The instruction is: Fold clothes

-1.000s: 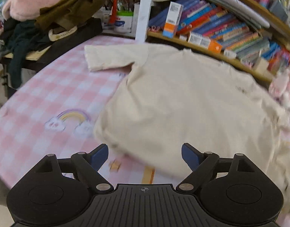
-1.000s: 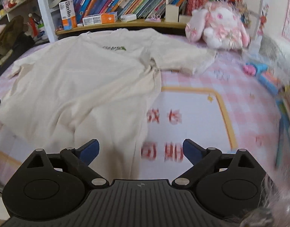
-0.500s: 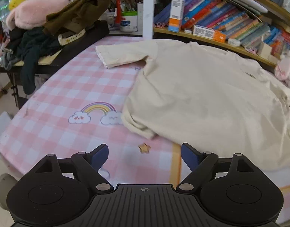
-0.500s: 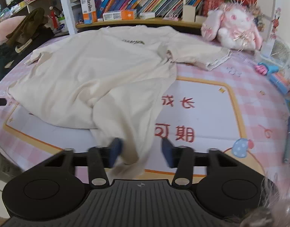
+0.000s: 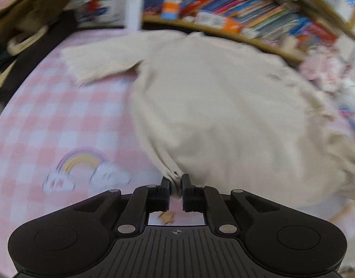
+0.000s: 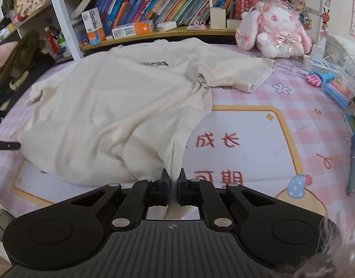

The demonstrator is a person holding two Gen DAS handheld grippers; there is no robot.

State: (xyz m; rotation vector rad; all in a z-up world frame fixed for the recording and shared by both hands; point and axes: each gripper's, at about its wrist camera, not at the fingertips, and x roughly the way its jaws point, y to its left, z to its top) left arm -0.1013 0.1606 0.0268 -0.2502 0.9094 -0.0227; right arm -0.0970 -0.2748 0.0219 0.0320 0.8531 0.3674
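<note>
Both your tongs grip the cream short-sleeved cotton T-shirt (image 6: 112,106) spread on the pink checked tabletop (image 6: 305,120): left tongs (image 5: 176,180) closing on a bunched hem corner, right tongs (image 6: 173,177) clamped on the opposite hem.

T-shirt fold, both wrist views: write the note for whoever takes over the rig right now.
Left gripper: jaws closing on the near left hem corner of the cream T-shirt.
Right gripper: shut on the near right hem corner.
The shirt lies spread on the pink checked table, collar toward the bookshelf, both sleeves out.
Done: both hem corners taken.
Left: every fold.
</note>
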